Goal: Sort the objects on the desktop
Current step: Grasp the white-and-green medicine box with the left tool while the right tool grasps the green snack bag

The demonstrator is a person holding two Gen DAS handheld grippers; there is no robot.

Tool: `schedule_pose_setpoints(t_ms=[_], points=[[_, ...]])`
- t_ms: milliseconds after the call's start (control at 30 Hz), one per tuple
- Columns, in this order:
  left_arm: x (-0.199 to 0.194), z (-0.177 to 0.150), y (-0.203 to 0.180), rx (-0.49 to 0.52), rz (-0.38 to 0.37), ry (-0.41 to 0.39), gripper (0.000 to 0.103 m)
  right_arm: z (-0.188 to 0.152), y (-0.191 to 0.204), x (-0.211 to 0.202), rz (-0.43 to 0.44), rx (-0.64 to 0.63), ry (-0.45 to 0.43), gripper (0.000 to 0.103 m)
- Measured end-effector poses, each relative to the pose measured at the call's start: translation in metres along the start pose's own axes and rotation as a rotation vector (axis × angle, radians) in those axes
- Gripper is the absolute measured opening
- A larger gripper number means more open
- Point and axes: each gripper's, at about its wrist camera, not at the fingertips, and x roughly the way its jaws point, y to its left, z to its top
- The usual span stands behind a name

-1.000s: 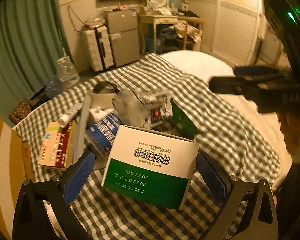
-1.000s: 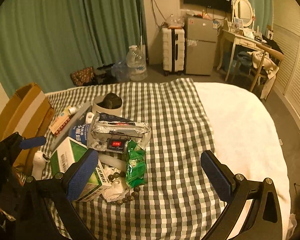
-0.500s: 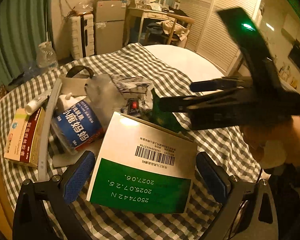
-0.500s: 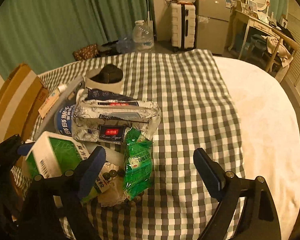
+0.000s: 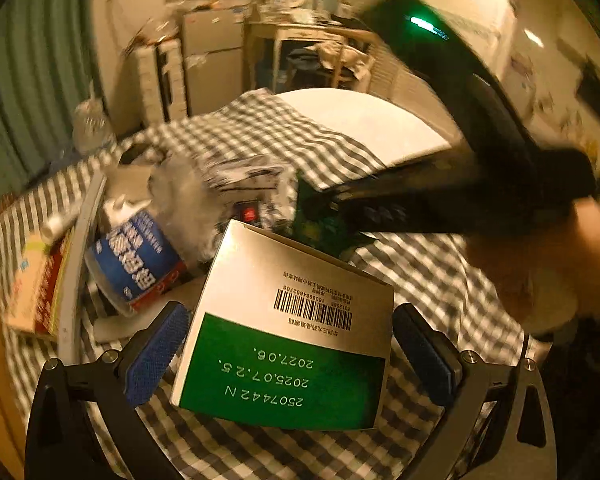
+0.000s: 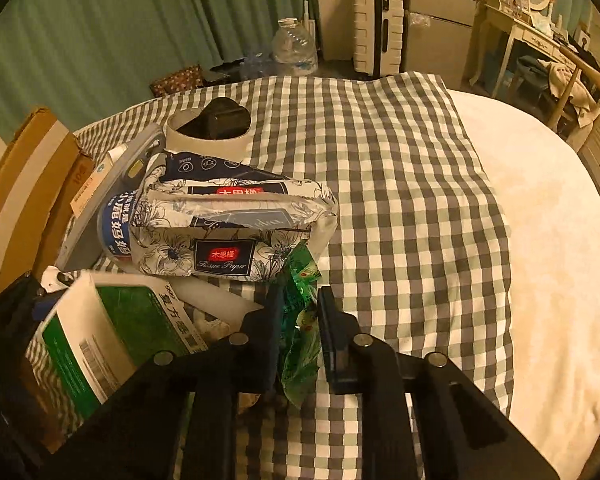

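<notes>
A pile of objects lies on a checked cloth (image 6: 400, 184). My right gripper (image 6: 298, 312) is shut on a green snack packet (image 6: 300, 320), beside a flowered tissue pack (image 6: 228, 232). In the left wrist view my left gripper (image 5: 290, 356) is open, its blue pads (image 5: 156, 352) on either side of a green and white medicine box (image 5: 288, 344), apart from it. The box also shows in the right wrist view (image 6: 112, 328). The right gripper (image 5: 340, 208) reaches in from the right onto the green packet (image 5: 312, 220).
A blue-labelled tub (image 5: 136, 260), a red and cream box (image 5: 32, 288) and a white tube (image 5: 56, 228) lie left. A white cup with a black item (image 6: 212, 124) stands behind the tissue pack. A cardboard box (image 6: 16, 192) is at the left edge.
My right gripper has moved down to the green packet and closed on it. My left gripper stays open around the medicine box, with the view shifting slightly.
</notes>
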Motion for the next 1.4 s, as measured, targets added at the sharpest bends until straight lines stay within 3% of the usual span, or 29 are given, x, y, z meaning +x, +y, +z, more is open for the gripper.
schedule_pose_setpoints(t_ms=[467, 600, 833, 900, 967, 1067, 1233, 1400], points=[[0.004, -0.003, -0.039, 0.224, 0.105, -0.007, 0.103, 0.007, -0.004, -0.048, 0.023, 0.012, -0.143, 0.010], [0.001, -0.002, -0.042, 0.228, 0.100, -0.017, 0.103, 0.008, -0.005, -0.060, 0.028, 0.015, -0.173, 0.010], [0.036, -0.018, -0.047, 0.361, 0.372, 0.038, 0.103, 0.008, -0.008, -0.067, 0.038, 0.028, -0.194, 0.010], [0.041, -0.018, -0.033, 0.310, 0.378, 0.043, 0.101, 0.009, -0.008, -0.068, 0.041, 0.028, -0.198, 0.010], [0.032, -0.009, -0.013, 0.181, 0.300, 0.020, 0.099, 0.009, -0.007, -0.068, 0.046, 0.028, -0.201, 0.010], [0.011, 0.002, 0.011, 0.042, 0.258, -0.047, 0.099, 0.010, -0.008, -0.070, 0.050, 0.027, -0.210, 0.010], [-0.009, 0.011, 0.029, -0.036, 0.282, -0.098, 0.099, 0.008, -0.008, -0.073, 0.043, 0.026, -0.221, 0.010], [-0.032, 0.021, 0.032, -0.035, 0.327, -0.159, 0.099, 0.006, -0.002, -0.089, 0.025, 0.012, -0.268, 0.010]])
